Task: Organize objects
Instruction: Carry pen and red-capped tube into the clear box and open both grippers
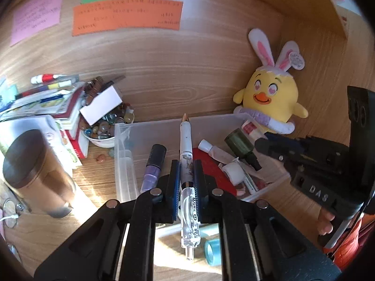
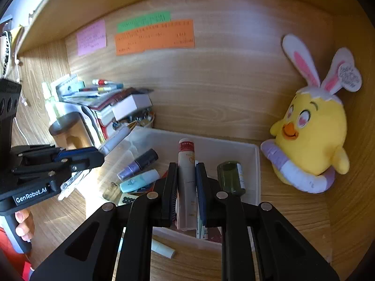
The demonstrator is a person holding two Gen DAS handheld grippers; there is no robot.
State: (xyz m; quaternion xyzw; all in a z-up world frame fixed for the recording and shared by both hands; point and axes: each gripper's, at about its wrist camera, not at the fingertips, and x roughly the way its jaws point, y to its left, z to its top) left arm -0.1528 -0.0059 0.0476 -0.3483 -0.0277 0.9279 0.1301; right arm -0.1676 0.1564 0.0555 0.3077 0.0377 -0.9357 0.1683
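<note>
My left gripper (image 1: 186, 164) is shut on a white pen (image 1: 186, 140) with a clear clip, held over the clear plastic bin (image 1: 124, 128). My right gripper (image 2: 186, 166) is shut on a beige tube with a red band (image 2: 186, 164), held over the same bin (image 2: 256, 164). In the bin lie a purple nail polish bottle (image 1: 153, 164), a dark green bottle (image 1: 241, 142), a small white-capped tube (image 1: 215, 151) and a red card (image 1: 215, 171). The right view also shows the purple bottle (image 2: 138, 162), a mint tube (image 2: 140, 180) and the green bottle (image 2: 230, 175).
A yellow chick plush with bunny ears (image 1: 271, 93) sits right of the bin against the wooden back wall. A brown tumbler (image 1: 35, 173), stacked books (image 1: 58, 103) and a bowl of beads (image 1: 105, 126) stand to the left. Sticky notes (image 1: 126, 16) are on the wall. A teal ring (image 1: 213, 251) lies in front.
</note>
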